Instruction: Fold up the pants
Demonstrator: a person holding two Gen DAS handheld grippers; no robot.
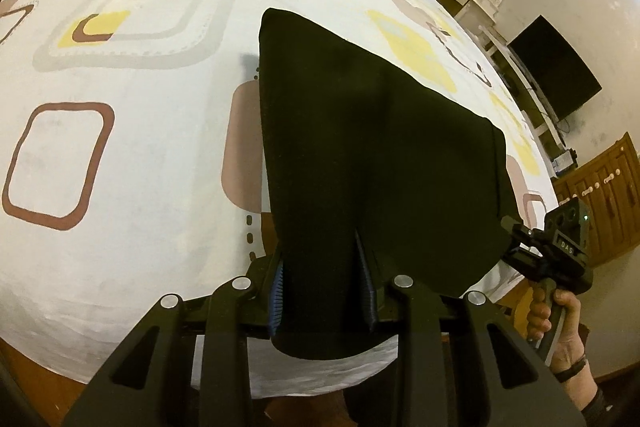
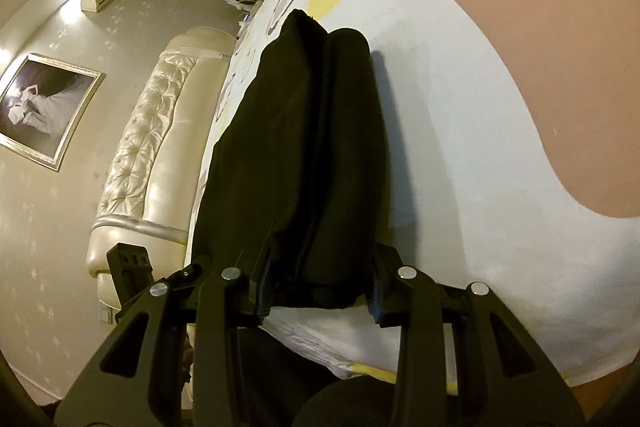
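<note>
Pants (image 1: 360,147), black, are pinched by both tongs at the near edge of the bed (image 1: 120,247). The left tongs (image 1: 324,279) are clenched on one part of the cloth: it is bunched between the two blue-ribbed pads (image 1: 278,283), and a rounded fold droops below them toward the camera. From that grip the pants spread forward and to the right as a broad dark sheet over the patterned sheet, ending in a squared corner far ahead of the tips.

The right tongs (image 2: 316,291) are clenched on another part of the same cloth, with thick stacked folds filling the gap between their fingers (image 2: 262,291) and running straight ahead in two rounded ridges. White bedding lies to the right of these tongs; a padded headboard (image 2: 140,147) and a framed picture (image 2: 44,111) stand off to their left.

In the left view, the right tongs show at the pants' right edge, held by a hand (image 1: 560,323) with a dark wristband.
</note>
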